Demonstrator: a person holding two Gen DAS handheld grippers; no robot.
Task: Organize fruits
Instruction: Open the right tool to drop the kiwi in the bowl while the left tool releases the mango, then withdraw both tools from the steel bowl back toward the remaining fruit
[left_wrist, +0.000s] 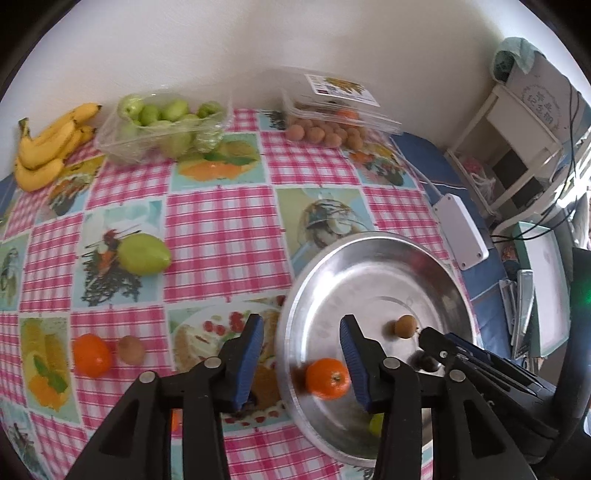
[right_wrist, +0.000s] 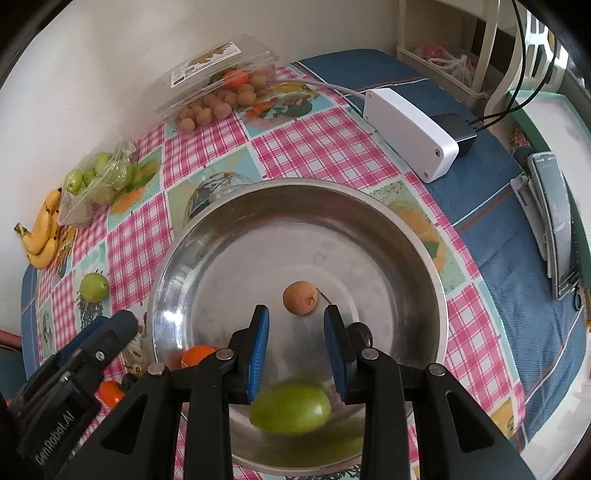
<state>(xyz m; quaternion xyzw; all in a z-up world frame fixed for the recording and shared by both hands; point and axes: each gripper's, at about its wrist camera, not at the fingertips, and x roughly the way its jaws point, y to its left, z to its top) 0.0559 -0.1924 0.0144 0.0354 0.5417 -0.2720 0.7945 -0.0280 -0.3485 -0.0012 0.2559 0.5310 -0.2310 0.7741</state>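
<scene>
Now | bowl (right_wrist: 192, 236): one orange (left_wrist: 328, 378), one longan (right_wrist: 300, 297), one guava (right_wrist: 291, 408) | both tongs parted, empty

The left gripper (left_wrist: 302, 356) is built from black plastic arms, joined by round silver pivot screws, and each finger is faced with a ribbed blue pad (left_wrist: 249, 363). The same black arms, silver screws and blue pads (right_wrist: 258, 352) are seen on the right gripper (right_wrist: 295, 350). White "GenRobot.AI" lettering is printed on the left gripper's black housing, seen from the right wrist view.
</scene>
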